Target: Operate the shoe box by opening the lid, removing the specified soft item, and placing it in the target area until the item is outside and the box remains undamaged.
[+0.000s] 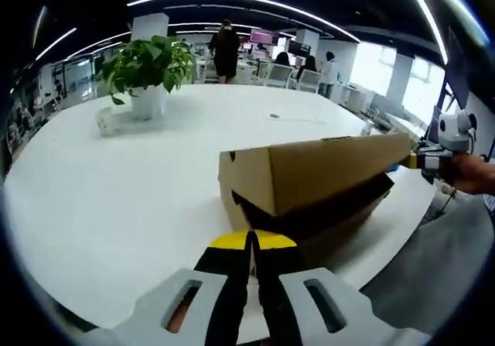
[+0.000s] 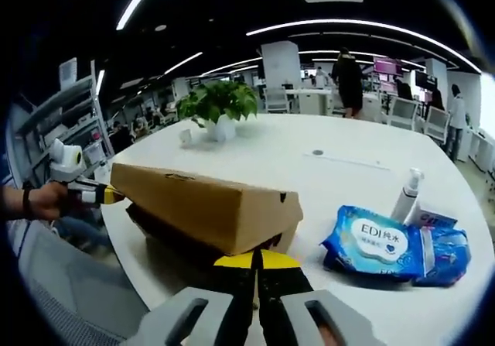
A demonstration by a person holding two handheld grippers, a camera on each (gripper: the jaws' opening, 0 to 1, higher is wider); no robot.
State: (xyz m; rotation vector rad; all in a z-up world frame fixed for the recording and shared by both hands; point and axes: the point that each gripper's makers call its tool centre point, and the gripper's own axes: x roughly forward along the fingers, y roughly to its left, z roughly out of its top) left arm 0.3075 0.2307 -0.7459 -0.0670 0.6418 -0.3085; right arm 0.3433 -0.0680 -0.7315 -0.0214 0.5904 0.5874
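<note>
Two grippers work at opposite ends of one cardboard box (image 1: pixel 309 187), which sits near the edge of a round white table (image 1: pixel 116 199). In the left gripper view the left gripper (image 1: pixel 251 241) has its black, yellow-tipped jaws pressed together right at the near end of the lid (image 1: pixel 317 172); whether they pinch the lid's edge or only touch it is hard to tell, since the contact is hidden under the cardboard. The right gripper view shows the same for the right gripper (image 2: pixel 257 261): jaws closed, tips at the lid's (image 2: pixel 205 199) near corner, grip unclear. The lid is plain brown corrugated card, long and flat-sided, lifted at a tilt so a dark gap opens above the base. The inside is in shadow and nothing within can be made out, so the soft item is not visible.

Just right of the box in the right gripper view lies a glossy blue wipes pack (image 2: pixel 379 241), soft and crinkled, cut short by a second blue pack (image 2: pixel 447 255) beside it. A white spray bottle (image 2: pixel 407 195) stands behind them. Further off a leafy plant (image 2: pixel 219 102) sits in a white pot. Beyond, office desks, chairs and standing people blur together.
</note>
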